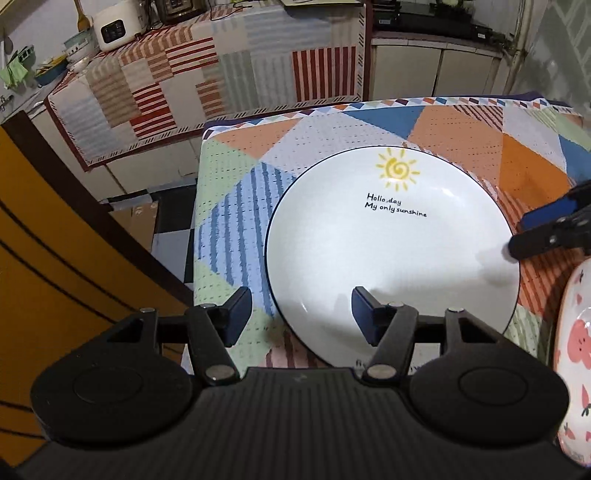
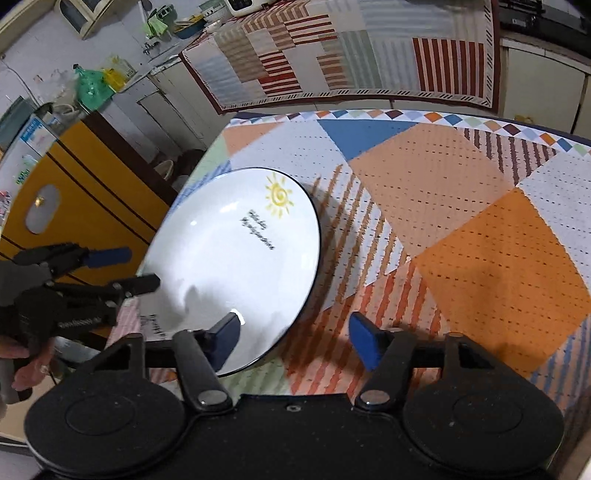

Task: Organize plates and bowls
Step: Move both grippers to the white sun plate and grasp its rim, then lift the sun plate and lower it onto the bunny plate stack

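A white plate (image 1: 388, 251) with a dark rim, a yellow sun and black lettering lies flat on the patchwork-cloth table (image 1: 332, 125). It also shows in the right wrist view (image 2: 236, 266). My left gripper (image 1: 301, 317) is open and empty, its jaws straddling the plate's near left rim just above it. My right gripper (image 2: 291, 341) is open and empty over the plate's right rim; it shows at the right edge of the left wrist view (image 1: 546, 229). The left gripper appears in the right wrist view (image 2: 125, 269). A pink-patterned dish (image 1: 574, 369) lies at the table's right.
The table's left edge (image 1: 197, 221) drops to a checkered floor beside a yellow cabinet (image 1: 55, 258). A counter with a striped cloth (image 1: 221, 66) stands behind, holding a rice cooker (image 1: 114, 26) and bowls (image 1: 74, 48).
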A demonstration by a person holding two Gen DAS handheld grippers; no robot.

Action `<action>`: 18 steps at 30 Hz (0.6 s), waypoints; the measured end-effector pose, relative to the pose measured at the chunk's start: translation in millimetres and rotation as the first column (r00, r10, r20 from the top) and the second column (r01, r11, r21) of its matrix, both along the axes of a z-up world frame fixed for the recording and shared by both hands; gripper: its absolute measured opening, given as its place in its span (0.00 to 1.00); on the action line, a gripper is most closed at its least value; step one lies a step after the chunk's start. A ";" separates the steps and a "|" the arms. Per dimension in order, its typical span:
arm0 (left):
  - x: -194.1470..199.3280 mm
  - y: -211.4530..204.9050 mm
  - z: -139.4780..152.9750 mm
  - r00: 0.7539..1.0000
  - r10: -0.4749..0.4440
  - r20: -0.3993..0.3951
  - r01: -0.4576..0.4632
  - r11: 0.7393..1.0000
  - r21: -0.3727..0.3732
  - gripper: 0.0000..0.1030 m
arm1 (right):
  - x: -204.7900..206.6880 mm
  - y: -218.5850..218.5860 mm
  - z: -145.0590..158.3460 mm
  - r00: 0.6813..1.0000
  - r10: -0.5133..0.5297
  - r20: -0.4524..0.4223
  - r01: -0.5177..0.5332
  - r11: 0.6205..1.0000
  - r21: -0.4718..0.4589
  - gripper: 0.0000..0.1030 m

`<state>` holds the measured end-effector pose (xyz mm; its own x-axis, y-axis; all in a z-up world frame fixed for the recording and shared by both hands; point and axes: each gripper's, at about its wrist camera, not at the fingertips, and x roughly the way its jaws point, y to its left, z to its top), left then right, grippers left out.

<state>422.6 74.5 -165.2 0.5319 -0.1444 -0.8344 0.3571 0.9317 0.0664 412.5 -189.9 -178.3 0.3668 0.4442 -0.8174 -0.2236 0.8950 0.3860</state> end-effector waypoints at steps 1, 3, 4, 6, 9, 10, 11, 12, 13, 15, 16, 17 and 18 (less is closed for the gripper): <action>2.5 0.6 -3.4 1.000 0.004 -0.007 -0.004 1.000 -0.004 0.57 | 1.0 -0.1 -4.4 1.000 -0.009 0.002 0.009 1.000 -0.004 0.62; 7.6 2.7 -10.0 0.999 0.020 -0.032 -0.020 1.000 -0.010 0.52 | 5.1 -1.5 -11.3 1.000 -0.027 -0.004 0.027 1.000 0.012 0.55; 10.1 4.0 -13.3 0.998 0.029 -0.047 -0.030 0.999 -0.016 0.47 | 7.2 -1.7 -13.9 0.999 -0.037 -0.002 0.037 0.999 0.019 0.52; 13.9 9.3 -20.1 0.995 0.047 -0.085 -0.052 0.997 -0.056 0.41 | 9.8 -1.0 -16.5 0.999 -0.040 0.010 0.039 0.999 0.019 0.47; 15.9 14.3 -21.8 0.993 0.061 -0.097 -0.071 0.992 -0.103 0.38 | 12.8 -1.4 -20.3 0.998 -0.045 0.032 0.044 0.999 0.031 0.23; 16.7 14.3 -22.3 0.993 0.064 -0.097 -0.075 0.992 -0.105 0.38 | 11.5 -2.5 -19.5 0.998 -0.040 0.049 0.037 0.997 0.062 0.14; 16.7 13.8 -23.2 0.993 0.063 -0.096 -0.073 0.991 -0.110 0.37 | 9.9 -0.6 -18.9 0.997 -0.035 0.073 0.031 0.998 0.057 0.14; 17.5 13.3 -23.7 0.994 0.058 -0.096 -0.069 0.991 -0.118 0.36 | 7.5 2.0 -18.4 0.995 -0.017 0.098 0.014 0.999 0.038 0.14; 18.2 13.1 -24.2 0.994 0.063 -0.094 -0.074 0.990 -0.124 0.36 | 6.0 2.3 -18.4 0.994 -0.009 0.113 0.006 1.000 0.031 0.14; 18.9 14.4 -24.7 0.993 0.073 -0.098 -0.086 0.987 -0.137 0.35 | 6.3 2.4 -18.6 0.993 -0.016 0.113 0.012 0.999 0.033 0.15; 18.8 15.4 -24.9 0.992 0.074 -0.097 -0.088 0.986 -0.143 0.34 | 8.2 1.2 -19.3 0.995 -0.025 0.099 0.021 0.999 0.042 0.17; 17.9 16.6 -25.1 0.993 0.073 -0.095 -0.087 0.985 -0.148 0.33 | 11.0 1.3 -21.6 0.996 -0.029 0.082 0.025 0.998 0.051 0.18; 17.0 17.4 -25.6 0.993 0.071 -0.091 -0.084 0.985 -0.151 0.33 | 13.9 1.3 -25.0 0.997 -0.037 0.066 0.033 0.997 0.063 0.19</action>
